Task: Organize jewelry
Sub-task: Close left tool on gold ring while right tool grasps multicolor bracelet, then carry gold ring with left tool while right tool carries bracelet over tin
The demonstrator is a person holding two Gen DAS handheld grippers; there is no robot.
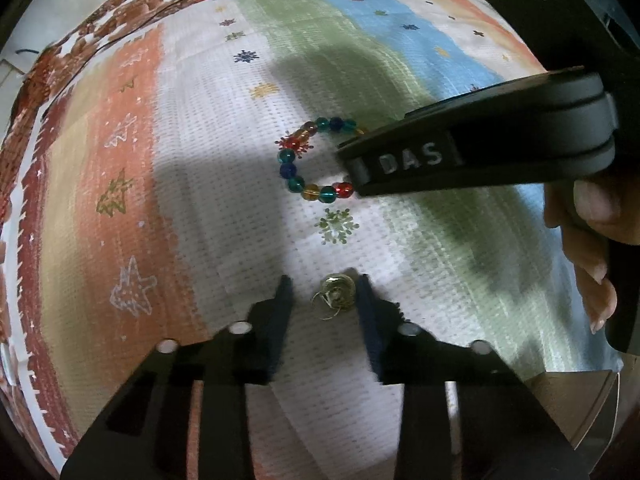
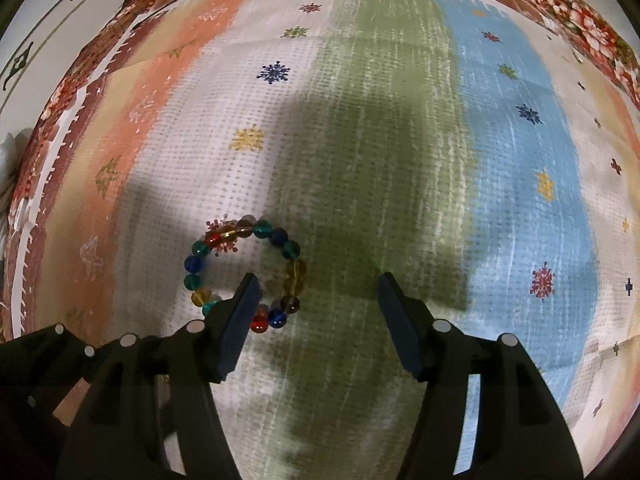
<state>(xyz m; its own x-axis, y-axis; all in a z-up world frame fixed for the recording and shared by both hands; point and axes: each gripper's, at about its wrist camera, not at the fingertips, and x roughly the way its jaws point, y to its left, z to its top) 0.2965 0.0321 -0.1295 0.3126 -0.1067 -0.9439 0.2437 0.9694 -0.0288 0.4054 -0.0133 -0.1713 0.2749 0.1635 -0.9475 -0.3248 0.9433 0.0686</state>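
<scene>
A bracelet of coloured glass beads lies on the striped cloth. A small gold earring lies between the tips of my open left gripper, close to its right finger. In the right wrist view the bracelet lies flat, and the left finger of my open right gripper rests over its near side; the right finger stands apart on the green stripe. The right gripper's black body covers the bracelet's right part in the left wrist view.
The cloth has orange, white, green and blue stripes with snowflake prints, on a floral bedspread. A hand holds the right gripper at the right edge. A shiny box corner shows at lower right.
</scene>
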